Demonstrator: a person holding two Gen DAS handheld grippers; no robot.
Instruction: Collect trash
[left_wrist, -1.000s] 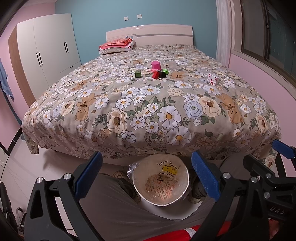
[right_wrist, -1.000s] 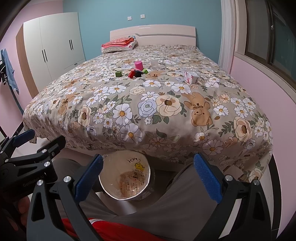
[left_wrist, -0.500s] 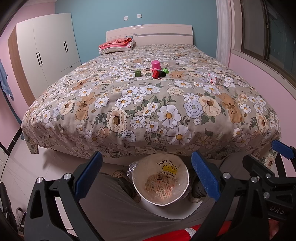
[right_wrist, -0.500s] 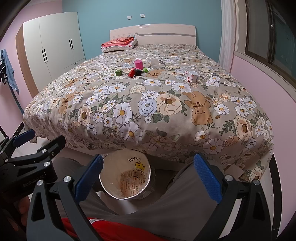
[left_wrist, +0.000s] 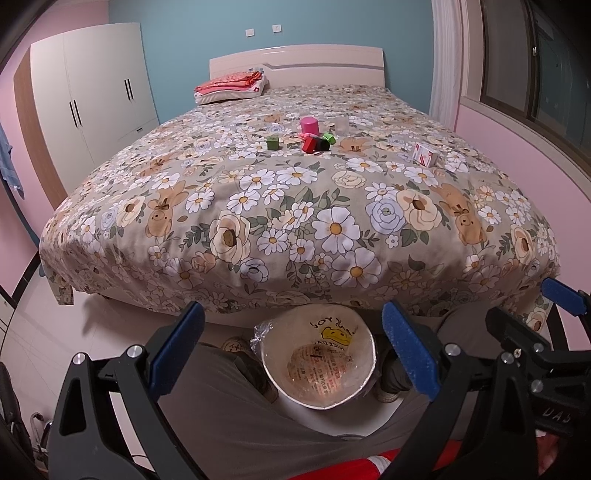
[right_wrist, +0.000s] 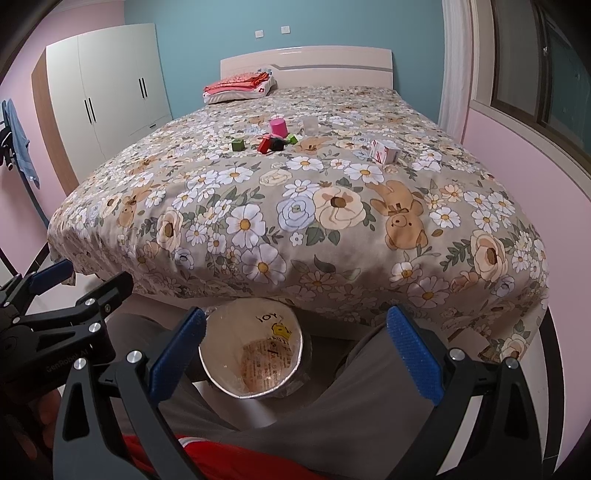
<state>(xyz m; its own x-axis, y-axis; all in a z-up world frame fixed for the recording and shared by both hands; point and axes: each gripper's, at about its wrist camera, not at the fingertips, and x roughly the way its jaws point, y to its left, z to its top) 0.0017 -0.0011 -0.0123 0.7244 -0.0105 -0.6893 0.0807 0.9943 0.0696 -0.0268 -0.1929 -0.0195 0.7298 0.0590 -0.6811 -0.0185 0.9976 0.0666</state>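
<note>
Two low wrist views side by side, facing the bed (left_wrist: 295, 206).

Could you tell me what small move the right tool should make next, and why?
Probably reach the right tool forward over the bed toward the small red-and-white carton. Both tools are open and empty, the lined bin sits below between the knees, and that carton lies nearest on the right side.

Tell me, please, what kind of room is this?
A bedroom, most likely: a large bed with a floral cover, a folded pillow by the headboard, and a white wardrobe against the wall.
</note>
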